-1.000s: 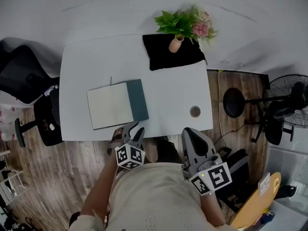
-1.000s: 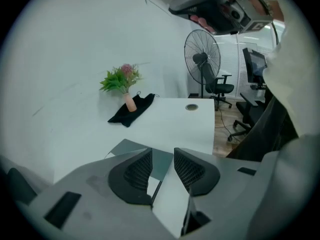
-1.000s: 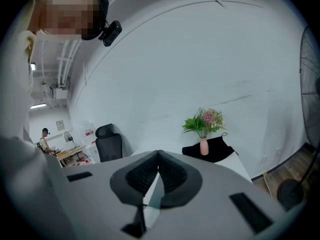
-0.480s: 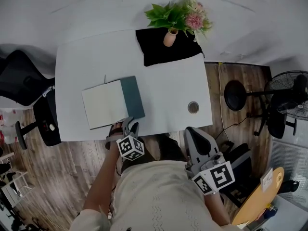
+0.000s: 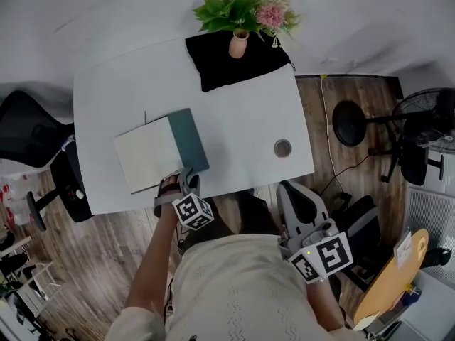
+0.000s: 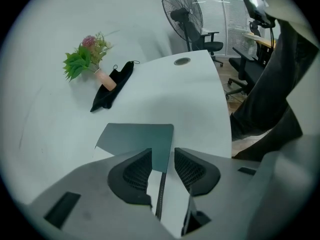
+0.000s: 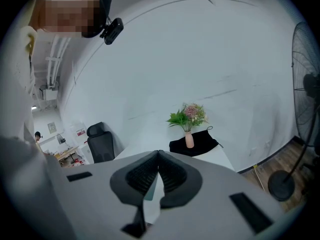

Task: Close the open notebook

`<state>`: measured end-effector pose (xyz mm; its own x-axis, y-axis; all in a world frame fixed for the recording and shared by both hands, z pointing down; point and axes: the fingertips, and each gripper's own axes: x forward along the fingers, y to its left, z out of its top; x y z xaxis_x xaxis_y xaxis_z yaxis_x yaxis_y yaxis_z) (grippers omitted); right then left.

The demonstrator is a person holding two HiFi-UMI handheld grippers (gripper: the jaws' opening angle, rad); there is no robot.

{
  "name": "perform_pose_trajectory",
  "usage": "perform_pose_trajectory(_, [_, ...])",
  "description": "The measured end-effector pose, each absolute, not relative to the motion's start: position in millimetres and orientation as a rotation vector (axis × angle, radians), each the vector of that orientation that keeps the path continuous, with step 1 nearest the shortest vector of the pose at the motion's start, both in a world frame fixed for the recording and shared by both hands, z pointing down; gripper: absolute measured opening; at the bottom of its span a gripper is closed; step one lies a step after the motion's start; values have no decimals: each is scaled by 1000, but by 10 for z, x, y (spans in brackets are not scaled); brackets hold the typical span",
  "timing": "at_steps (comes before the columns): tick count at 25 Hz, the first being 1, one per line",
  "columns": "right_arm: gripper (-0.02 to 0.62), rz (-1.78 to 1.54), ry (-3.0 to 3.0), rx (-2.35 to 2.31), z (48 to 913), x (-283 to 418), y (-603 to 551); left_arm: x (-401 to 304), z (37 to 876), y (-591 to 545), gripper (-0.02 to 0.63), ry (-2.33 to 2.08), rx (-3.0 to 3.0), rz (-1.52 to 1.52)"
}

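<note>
While the open notebook (image 5: 153,155) lies flat on the white table (image 5: 242,119), the left gripper (image 5: 180,183) sits at the notebook's near edge, right where the white page (image 5: 144,156) meets the teal cover (image 5: 189,139). In the left gripper view its jaws are apart with a narrow gap. The notebook's dark centre fold (image 6: 160,194) runs through that gap, and the teal cover (image 6: 140,139) spreads just past the tips. Whether the pads (image 6: 134,171) touch the paper can't be told. The right gripper (image 5: 290,190) is well off to the right of the notebook, off the table edge by the person's body. Its jaws are pressed together at the tips with nothing between them. Beyond the notebook, on the far side, is a black cloth (image 5: 234,62) with a small vase of flowers (image 5: 239,45) on it. A round cap (image 5: 283,148) sits right of the notebook.
</note>
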<state>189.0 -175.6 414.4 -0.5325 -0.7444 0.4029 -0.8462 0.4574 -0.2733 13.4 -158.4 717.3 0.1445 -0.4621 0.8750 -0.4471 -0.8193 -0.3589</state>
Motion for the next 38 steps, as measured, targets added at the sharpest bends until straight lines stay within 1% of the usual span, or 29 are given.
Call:
perform_pose_trajectory(8, [2, 682, -2469, 1410, 4181, 1995, -1757, 124, 7227, -1664, 158, 887, -2311, -1897])
perform_pose_trajectory(19, [2, 670, -2475, 1408, 4151, 1959, -1773, 113, 7184, -1677, 157, 869, -2129, -1949])
perform_pose_trajectory(20, [2, 669, -2476, 1406, 4150, 1947, -1770, 126, 7173, -1674, 139, 891, -2145, -1935])
perform_pose_trajectory(22, [2, 668, -2478, 1402, 4150, 1928, -1765, 150, 7111, -1691, 52, 949, -2170, -1891])
perform_pose_trajectory(38, [2, 646, -2495, 1368, 4145, 1726, -1658, 72, 6843, -1696, 18, 1420, -2497, -1652])
